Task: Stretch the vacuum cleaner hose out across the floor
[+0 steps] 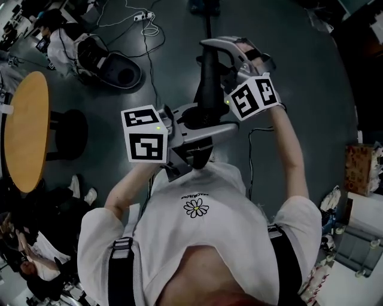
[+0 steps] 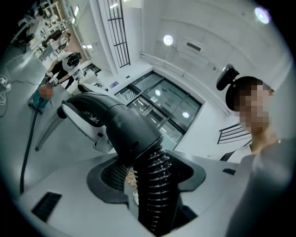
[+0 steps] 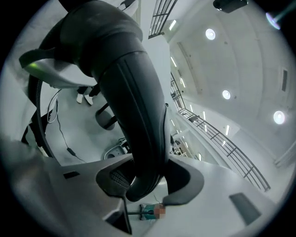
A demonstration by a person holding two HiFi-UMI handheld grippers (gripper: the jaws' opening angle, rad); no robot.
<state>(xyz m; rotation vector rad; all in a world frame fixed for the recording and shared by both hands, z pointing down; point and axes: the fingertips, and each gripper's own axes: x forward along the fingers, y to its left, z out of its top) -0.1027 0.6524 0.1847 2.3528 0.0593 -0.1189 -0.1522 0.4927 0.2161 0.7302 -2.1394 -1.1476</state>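
The vacuum hose ends in a black curved handle (image 1: 209, 77), held up in front of my chest. In the left gripper view the ribbed black hose (image 2: 155, 185) runs out of the handle's cuff (image 2: 125, 125) and passes between the jaws of my left gripper (image 2: 150, 173) (image 1: 191, 156). A gap shows beside the left pad, so the jaws stand loosely round the hose. My right gripper (image 3: 145, 178) (image 1: 218, 66) is shut on the smooth handle tube (image 3: 134, 106) further up. The rest of the hose is hidden below my body.
On the dark floor, a round wooden table (image 1: 27, 131) and black stool (image 1: 69, 134) stand at left. A grey machine (image 1: 114, 69) with cables and a power strip (image 1: 143, 16) lie at the back left. Boxes (image 1: 362, 167) sit at right. A person (image 1: 36, 263) is at lower left.
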